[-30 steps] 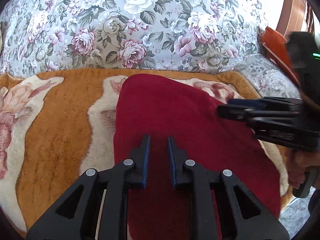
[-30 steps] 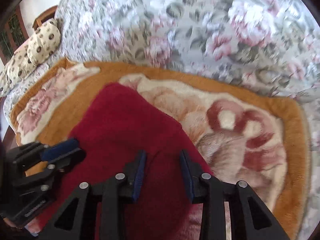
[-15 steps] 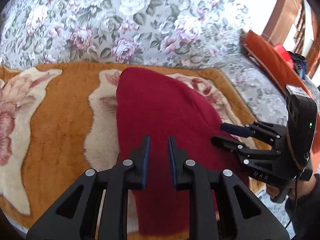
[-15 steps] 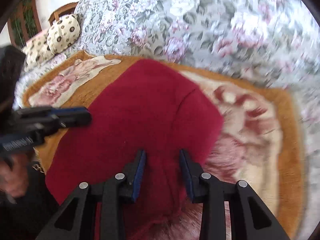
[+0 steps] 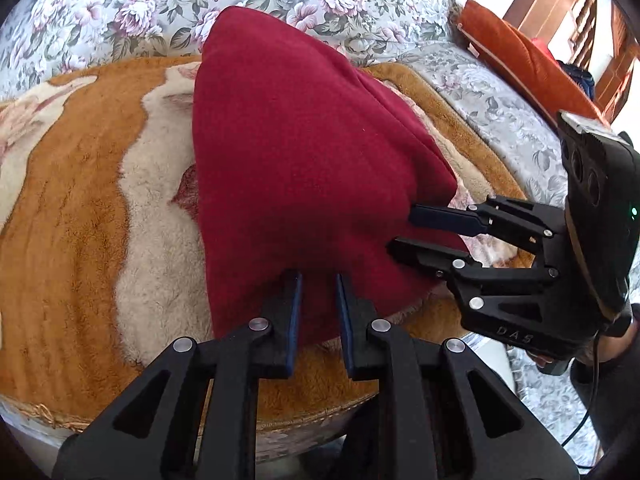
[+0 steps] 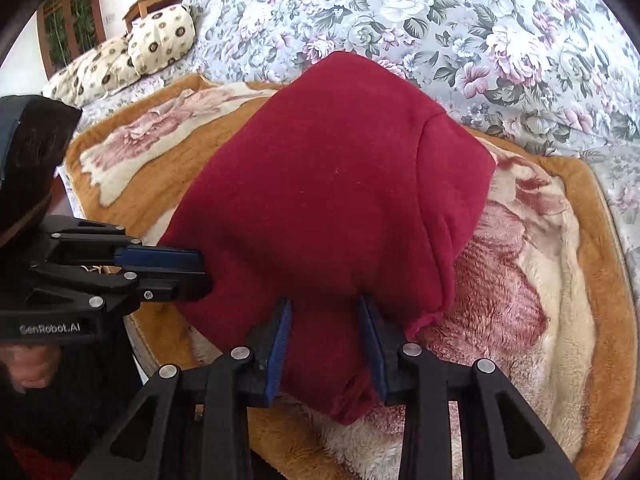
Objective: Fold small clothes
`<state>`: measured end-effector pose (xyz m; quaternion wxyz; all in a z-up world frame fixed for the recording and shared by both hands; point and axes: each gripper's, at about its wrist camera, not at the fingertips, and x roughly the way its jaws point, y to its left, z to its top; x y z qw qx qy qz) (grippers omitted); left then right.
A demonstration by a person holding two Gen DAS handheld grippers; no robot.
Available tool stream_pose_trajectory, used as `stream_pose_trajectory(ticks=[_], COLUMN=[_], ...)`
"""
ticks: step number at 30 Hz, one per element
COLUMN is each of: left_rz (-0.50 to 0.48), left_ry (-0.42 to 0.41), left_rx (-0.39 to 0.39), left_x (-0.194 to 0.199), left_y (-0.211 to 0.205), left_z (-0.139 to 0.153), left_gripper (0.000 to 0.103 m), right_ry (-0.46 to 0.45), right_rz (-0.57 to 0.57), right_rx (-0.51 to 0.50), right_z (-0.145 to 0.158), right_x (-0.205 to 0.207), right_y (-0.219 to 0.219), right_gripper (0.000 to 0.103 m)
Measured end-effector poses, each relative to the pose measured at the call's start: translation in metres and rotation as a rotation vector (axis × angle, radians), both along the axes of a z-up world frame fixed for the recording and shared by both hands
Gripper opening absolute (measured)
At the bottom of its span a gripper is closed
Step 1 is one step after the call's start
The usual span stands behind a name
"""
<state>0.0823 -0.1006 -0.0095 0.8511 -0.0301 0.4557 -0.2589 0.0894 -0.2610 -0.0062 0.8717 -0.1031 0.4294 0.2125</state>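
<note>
Jaws, left gripper (image 5: 318,284): set narrow, a slim gap between the blue pads, red fleece showing in that gap; whether the pads actually pinch the cloth or only stand over it I cannot tell from my own wrist view. From the right wrist view the same gripper (image 6: 200,270) reaches in from the left with its tip at the near left edge of the garment, fingers almost together, which I read as a hold on that edge, without being sure. Jaws, right gripper (image 6: 326,312): moderately open, the near hem of the garment passing between the pads and hanging below them in a small fold; the cloth fills the gap, so I log it as clamped on the hem. In the left wrist view it (image 5: 402,230) comes in from the right, one finger above and one below the garment's near right corner. Item: red fleece garment (image 6: 336,184), a small piece, its far part lying on the orange-and-cream plush blanket (image 5: 80,208), its near edge taken at both corners (my judgement: so the hem can be carried over as one straight edge for a fold). Surroundings: floral bedspread (image 6: 460,40) behind, spotted pillows (image 6: 120,56) far left, an orange cushion (image 5: 520,56) far right.
</note>
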Motion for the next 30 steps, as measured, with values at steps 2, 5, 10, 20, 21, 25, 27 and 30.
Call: stream_pose_trajectory(ticks=[2, 5, 10, 20, 21, 25, 27, 30], left_rz=[0.008, 0.032, 0.053, 0.058, 0.057, 0.058, 0.057, 0.063], left_ry=[0.003, -0.004, -0.011, 0.008, 0.007, 0.008, 0.006, 0.007], left_rx=[0.008, 0.027, 0.051, 0.022, 0.024, 0.024, 0.025, 0.027], left_x=[0.002, -0.001, -0.006, -0.005, -0.005, -0.005, -0.005, -0.004], left_y=[-0.001, -0.002, -0.003, 0.000, 0.000, 0.000, 0.000, 0.000], left_z=[0.000, 0.001, 0.002, 0.001, 0.001, 0.001, 0.001, 0.001], left_gripper=[0.016, 0.016, 0.016, 0.016, 0.016, 0.016, 0.016, 0.017], right_ry=[-0.014, -0.021, -0.050, -0.096, -0.098, -0.102, -0.106, -0.111], right_rz=[0.001, -0.026, -0.072, -0.127, -0.130, -0.135, -0.134, -0.136], right_rx=[-0.035, -0.019, -0.028, -0.040, -0.044, -0.042, -0.036, -0.029], right_z=[0.000, 0.001, 0.000, -0.002, -0.002, -0.002, -0.003, -0.003], right_x=[0.000, -0.003, -0.011, -0.019, -0.019, -0.019, -0.019, -0.020], right_y=[0.005, 0.004, 0.009, 0.014, 0.015, 0.015, 0.014, 0.013], right_gripper=[0.033, 0.034, 0.035, 0.035, 0.035, 0.036, 0.036, 0.036])
